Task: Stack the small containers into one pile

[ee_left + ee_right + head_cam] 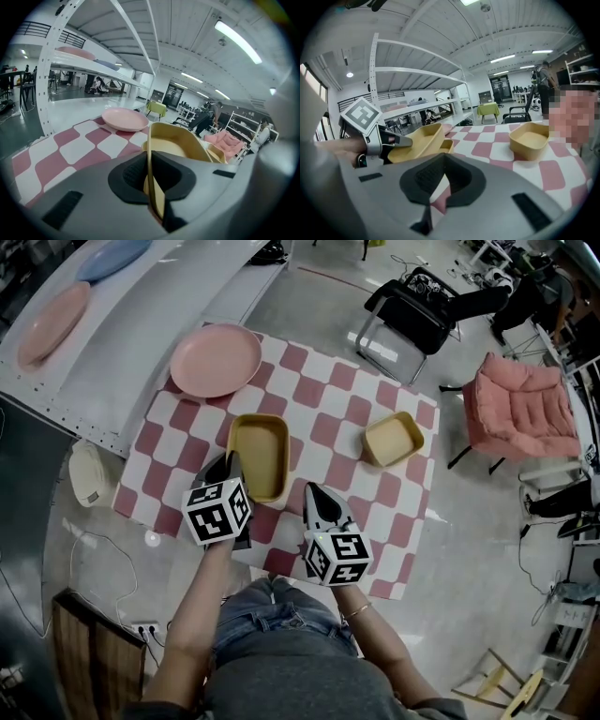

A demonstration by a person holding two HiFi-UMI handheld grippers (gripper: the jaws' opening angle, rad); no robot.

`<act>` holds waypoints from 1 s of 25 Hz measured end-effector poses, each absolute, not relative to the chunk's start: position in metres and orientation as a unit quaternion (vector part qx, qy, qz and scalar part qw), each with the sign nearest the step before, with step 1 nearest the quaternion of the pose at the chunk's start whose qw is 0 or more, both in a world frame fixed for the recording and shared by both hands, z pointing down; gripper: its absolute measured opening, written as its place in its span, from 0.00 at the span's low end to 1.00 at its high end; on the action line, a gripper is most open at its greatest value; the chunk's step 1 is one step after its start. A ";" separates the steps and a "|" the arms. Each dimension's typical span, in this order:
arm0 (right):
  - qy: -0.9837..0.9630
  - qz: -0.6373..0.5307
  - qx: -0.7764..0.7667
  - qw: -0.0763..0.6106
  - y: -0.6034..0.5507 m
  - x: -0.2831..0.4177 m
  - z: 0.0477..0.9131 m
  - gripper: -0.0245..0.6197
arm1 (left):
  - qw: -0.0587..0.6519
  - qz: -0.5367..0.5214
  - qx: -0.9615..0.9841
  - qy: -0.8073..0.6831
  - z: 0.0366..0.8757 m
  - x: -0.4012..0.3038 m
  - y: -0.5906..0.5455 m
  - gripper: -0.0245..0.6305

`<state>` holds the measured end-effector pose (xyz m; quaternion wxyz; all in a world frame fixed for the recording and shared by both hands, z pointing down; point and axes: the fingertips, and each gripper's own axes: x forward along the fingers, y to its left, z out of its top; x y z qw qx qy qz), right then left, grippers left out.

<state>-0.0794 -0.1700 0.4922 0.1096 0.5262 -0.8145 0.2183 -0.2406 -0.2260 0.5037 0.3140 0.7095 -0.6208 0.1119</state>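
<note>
A long yellow container (261, 451) lies left of centre on the checkered cloth (328, 399). My left gripper (230, 463) is shut on its near left wall, and the thin rim (151, 154) runs between the pads. In the right gripper view this container (417, 137) is tilted up, with a second yellow container (443, 146) showing under its edge. A smaller yellow container (394, 439) (529, 139) stands alone at the right of the cloth. Near the cloth's front edge my right gripper (315, 493) (440, 190) is shut with nothing in it.
A pink plate (216, 360) (125, 119) sits at the cloth's far left corner. The white shelf (141, 324) beyond holds a pink plate (54, 311) and a blue plate (112, 257). A black chair (412, 310) and a pink chair (525, 409) stand past the table.
</note>
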 end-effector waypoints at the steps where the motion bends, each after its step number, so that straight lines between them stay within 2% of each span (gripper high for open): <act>1: -0.813 0.219 0.528 0.111 -0.172 -0.079 0.493 0.05 | 0.315 0.114 0.710 -0.620 0.505 -0.241 -0.229 0.08; 25: -0.797 0.240 0.538 0.130 -0.194 -0.070 0.513 0.05 | 0.316 0.149 0.705 -0.618 0.537 -0.232 -0.256 0.08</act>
